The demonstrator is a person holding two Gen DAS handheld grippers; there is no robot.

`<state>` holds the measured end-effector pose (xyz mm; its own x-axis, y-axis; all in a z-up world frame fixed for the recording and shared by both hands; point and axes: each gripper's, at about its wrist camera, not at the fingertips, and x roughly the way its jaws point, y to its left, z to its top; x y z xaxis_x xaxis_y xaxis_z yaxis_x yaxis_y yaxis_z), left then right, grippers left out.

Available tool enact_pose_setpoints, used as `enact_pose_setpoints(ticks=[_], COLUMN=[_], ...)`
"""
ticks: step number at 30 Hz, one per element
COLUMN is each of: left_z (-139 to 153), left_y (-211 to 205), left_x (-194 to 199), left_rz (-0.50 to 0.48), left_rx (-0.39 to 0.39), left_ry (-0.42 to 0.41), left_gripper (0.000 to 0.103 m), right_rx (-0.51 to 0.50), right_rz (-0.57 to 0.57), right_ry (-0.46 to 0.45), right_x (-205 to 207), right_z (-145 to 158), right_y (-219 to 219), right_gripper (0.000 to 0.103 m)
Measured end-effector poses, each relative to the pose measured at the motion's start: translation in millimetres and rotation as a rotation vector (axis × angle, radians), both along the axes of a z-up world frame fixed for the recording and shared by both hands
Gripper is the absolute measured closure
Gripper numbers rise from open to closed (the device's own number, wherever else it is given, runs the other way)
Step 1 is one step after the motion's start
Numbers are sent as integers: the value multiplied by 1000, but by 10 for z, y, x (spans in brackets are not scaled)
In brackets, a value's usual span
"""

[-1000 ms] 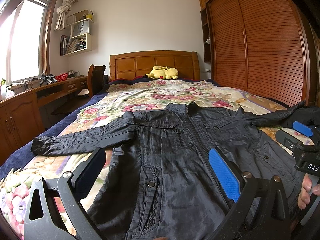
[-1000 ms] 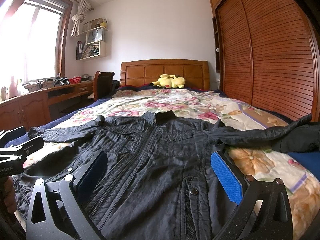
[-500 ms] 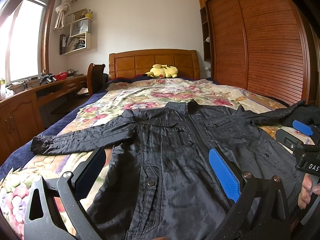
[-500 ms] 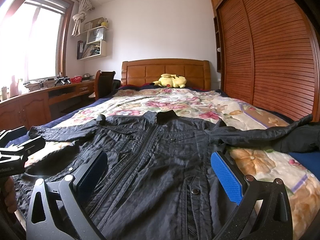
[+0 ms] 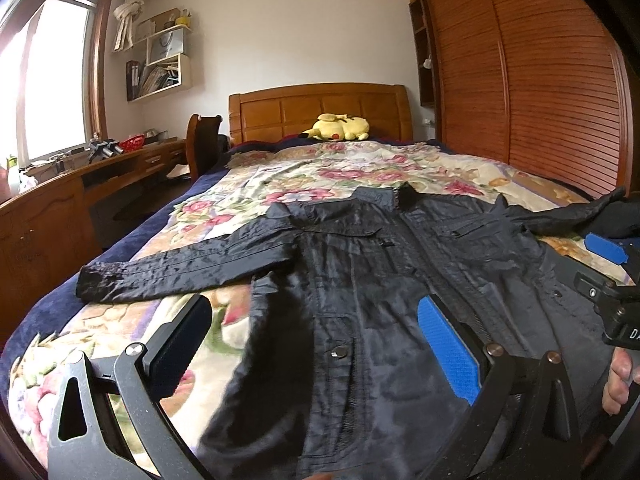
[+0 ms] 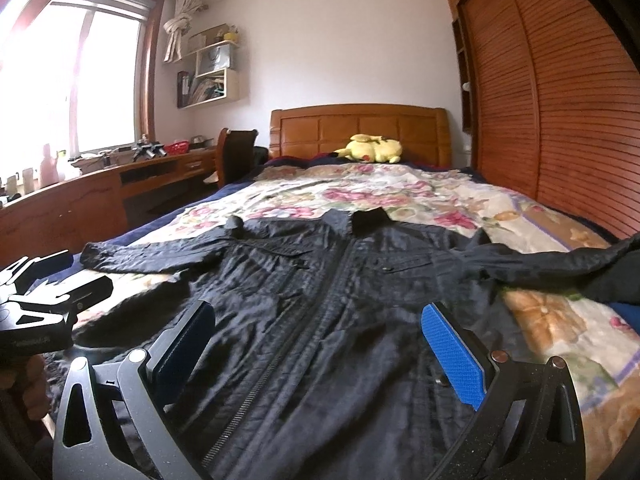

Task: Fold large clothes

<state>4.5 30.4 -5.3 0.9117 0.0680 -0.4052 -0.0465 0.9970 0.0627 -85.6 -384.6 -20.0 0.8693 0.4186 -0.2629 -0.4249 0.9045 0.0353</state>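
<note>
A black jacket [image 5: 360, 280] lies spread face up on the bed [image 5: 312, 172], over a floral quilt [image 6: 400, 196], with its collar toward the wooden headboard [image 5: 320, 112] and its hem at the foot edge, nearest the cameras. Its zip runs down the middle, closed. One sleeve [image 5: 180, 264] stretches flat toward the left edge of the bed, its cuff lying just at the blue border of the bedding; the other sleeve [image 6: 560, 264] reaches toward the right edge and ends against a dark bundle of cloth there. The left gripper [image 5: 316, 348] hovers low over the hem on the jacket's left side, its fingers wide apart with nothing between them: the dark pad sits above the quilt just beside the jacket's side, the blue pad [image 5: 448, 352] above the front panel. The right gripper [image 6: 320, 352] hovers over the hem near the zip, likewise spread wide and holding nothing, both pads above the fabric. Whether either tool touches the cloth cannot be told. In the left wrist view the right gripper shows at the far right edge, with a few of the person's fingers around its handle. A yellow plush toy [image 5: 340, 128] rests at the head of the bed, against the headboard. A wooden desk [image 6: 80, 200] runs along the wall beside the left edge, and a slatted wardrobe [image 5: 540, 80] stands along the right.
</note>
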Motion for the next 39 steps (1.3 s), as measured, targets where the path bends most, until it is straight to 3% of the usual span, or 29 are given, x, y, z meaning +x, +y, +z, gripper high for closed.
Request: enact_pose_setpoints(ticks=[19, 29, 39], left_z=[-135, -169, -219], left_y=[779, 1371, 2001], left_x=[143, 249, 360], left_rz=[108, 74, 145], left_rx=[26, -116, -35], left_ry=[110, 200, 245], left_gripper=[0, 0, 0], right_rx=[-29, -45, -95], right_rz=[158, 229, 248], right_ry=[15, 4, 24], right_x=[70, 122, 219], right_z=[121, 135, 105], right_y=[306, 528, 775], right_gripper=[0, 1, 1])
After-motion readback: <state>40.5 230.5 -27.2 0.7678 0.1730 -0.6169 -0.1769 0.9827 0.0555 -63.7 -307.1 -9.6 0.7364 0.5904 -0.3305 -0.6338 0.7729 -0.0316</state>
